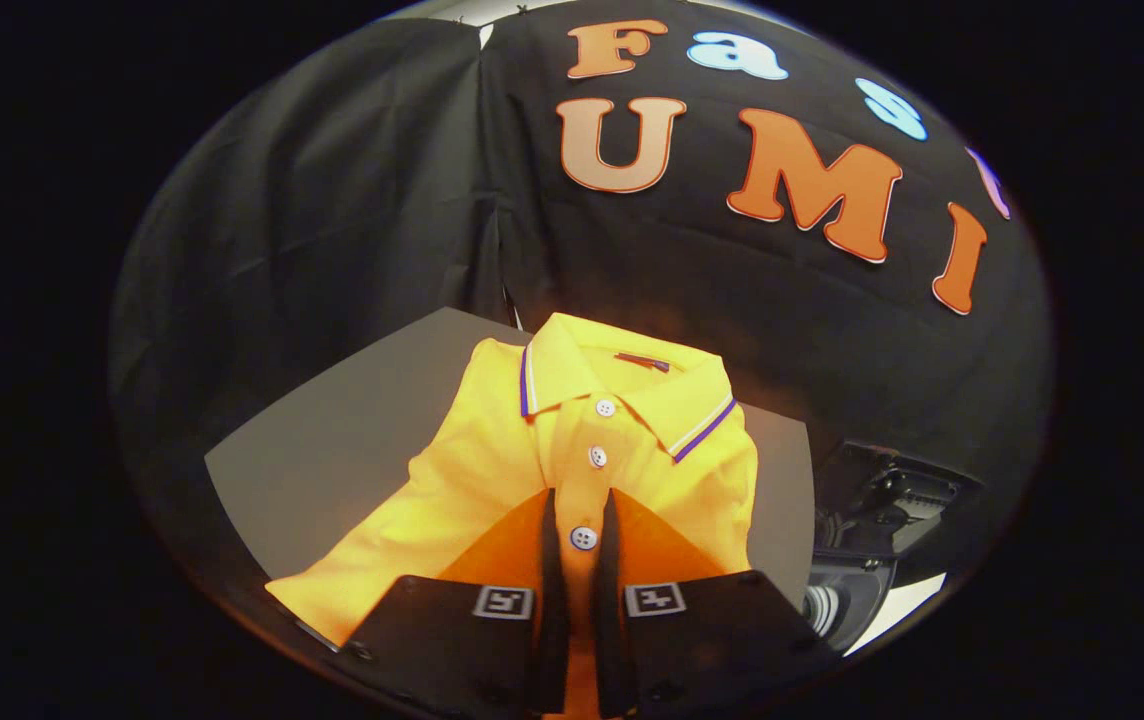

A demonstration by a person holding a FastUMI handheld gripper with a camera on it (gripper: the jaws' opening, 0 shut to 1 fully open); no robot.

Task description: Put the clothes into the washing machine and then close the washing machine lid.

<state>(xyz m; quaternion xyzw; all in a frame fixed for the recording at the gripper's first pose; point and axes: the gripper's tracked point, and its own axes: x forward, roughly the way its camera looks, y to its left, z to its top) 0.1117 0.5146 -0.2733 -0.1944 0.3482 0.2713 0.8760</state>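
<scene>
The gripper point(580, 520) pointed forward and down over the tabletop point(332, 440), its two fingers point(550, 560) running side by side along the front of a yellow polo shirt point(492, 480). The fingers stood close together, with only a narrow gap between them. The shirt's button placket ran up through that gap, and the lowest white button point(583, 538) sat between the fingertips. Whether both fingers actually pressed on the cloth could not be told; the fabric between them did not look plainly bunched or lifted.

The shirt lay face up on the grey tabletop, buttoned, its long axis running straight away from the gripper. Its collar point(622, 390), trimmed with purple and white stripes, pointed to the far side, toward the booth's black cloth wall point(332, 200). The hem end lay nearest, under the gripper body. A second button point(597, 457) and a third point(605, 407) continued the line of the placket just beyond the fingertips. One side of the shirt spread outward to the left of the fingers, reaching the near edge of the tabletop.

To the right of the tabletop and lower down sat a dark machine point(872, 530) with a pale round part, partly hidden and too dim to make out in detail.
</scene>
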